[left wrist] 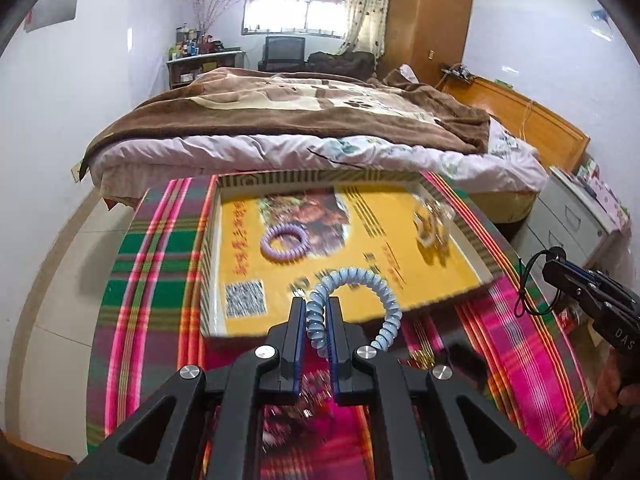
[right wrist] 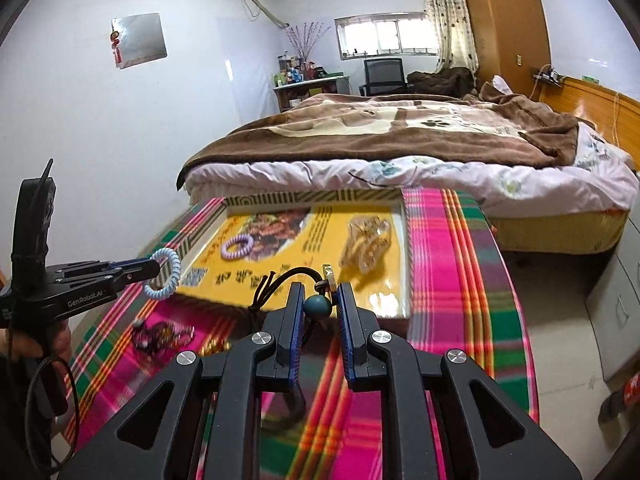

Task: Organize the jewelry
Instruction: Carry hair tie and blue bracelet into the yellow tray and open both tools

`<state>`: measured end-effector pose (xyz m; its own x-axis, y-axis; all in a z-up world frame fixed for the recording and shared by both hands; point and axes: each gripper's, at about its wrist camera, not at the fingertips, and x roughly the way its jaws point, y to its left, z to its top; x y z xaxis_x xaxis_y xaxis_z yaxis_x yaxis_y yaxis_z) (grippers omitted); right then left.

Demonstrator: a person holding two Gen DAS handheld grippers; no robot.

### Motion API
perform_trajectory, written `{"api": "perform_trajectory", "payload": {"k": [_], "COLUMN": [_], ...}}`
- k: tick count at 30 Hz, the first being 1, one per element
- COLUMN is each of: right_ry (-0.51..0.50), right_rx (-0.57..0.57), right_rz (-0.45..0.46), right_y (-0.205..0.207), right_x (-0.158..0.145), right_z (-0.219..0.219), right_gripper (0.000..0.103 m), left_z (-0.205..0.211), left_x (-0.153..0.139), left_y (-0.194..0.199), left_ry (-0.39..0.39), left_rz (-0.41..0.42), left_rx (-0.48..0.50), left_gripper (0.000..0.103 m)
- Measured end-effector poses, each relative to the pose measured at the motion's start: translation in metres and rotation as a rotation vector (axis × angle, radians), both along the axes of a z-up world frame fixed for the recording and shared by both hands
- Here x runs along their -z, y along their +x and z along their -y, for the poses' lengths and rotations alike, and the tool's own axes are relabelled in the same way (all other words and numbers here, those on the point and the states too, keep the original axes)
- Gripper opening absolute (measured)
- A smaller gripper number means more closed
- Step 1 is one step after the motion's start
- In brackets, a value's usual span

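We're over a table draped in a loud plaid cloth (left wrist: 160,264), pink, green and orange stripes, and on it sits a shallow yellow box lid (left wrist: 448,276) printed with a food photo. The left gripper (left wrist: 316,304) is clenched on a pale blue spiral hair tie (left wrist: 360,276), which loops up above the lid's near edge. Over on the other side, the right gripper (right wrist: 318,290) is clamped on a dark teal bead (right wrist: 317,307) with a black cord (right wrist: 276,280) trailing off it, also at the lid's near edge. Inside the lid lie a purple spiral hair tie (left wrist: 284,240) towards the middle and clear hair claws (right wrist: 368,248) at the right. A small heap of dark beaded jewelry (right wrist: 160,334) lies on the cloth just short of the lid. Behind the table stands a bed (right wrist: 400,168) under a brown blanket (right wrist: 400,128), then a window (right wrist: 384,36), a black chair (right wrist: 384,74) and a tall wooden wardrobe (right wrist: 504,20).
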<state>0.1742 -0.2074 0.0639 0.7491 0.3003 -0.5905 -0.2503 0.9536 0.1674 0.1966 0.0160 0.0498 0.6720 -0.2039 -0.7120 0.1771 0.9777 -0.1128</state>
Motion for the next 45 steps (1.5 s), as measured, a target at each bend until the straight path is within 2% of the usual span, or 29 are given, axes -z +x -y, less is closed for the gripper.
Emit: {"api": "perform_trajectory", "payload": {"k": [10,21,30,42,45], "right_ry": [-0.040,-0.086,-0.134,-0.154,-0.168], "right_rx": [-0.018,-0.025,-0.022,-0.031,-0.028], "right_rz": [-0.063,-0.186,-0.235,-0.242,-0.239], "right_y": [0.072,0.141,0.163,0.171,0.170], "right_x": [0.012,0.049,0.068,0.071,0.072], "right_z": [-0.025,-0.047,-0.056,-0.061,-0.064], "right_gripper": [0.017,0.017,0.017,0.017,0.018], "left_z": [-0.021,-0.034,-0.036,-0.034,-0.033], "left_x": [0.010,0.036,0.071,0.077,0.077], "left_y": [0.060,0.134,0.172,0.180,0.178], "left_ry": [-0.016,-0.032,-0.033,-0.031,-0.034], "left_rz": [-0.030,-0.103,-0.186,-0.206,-0.208], "left_rx": [-0.050,-0.102,-0.131,-0.135,-0.131], "left_gripper": [0.010,0.010,0.010,0.010,0.015]}}
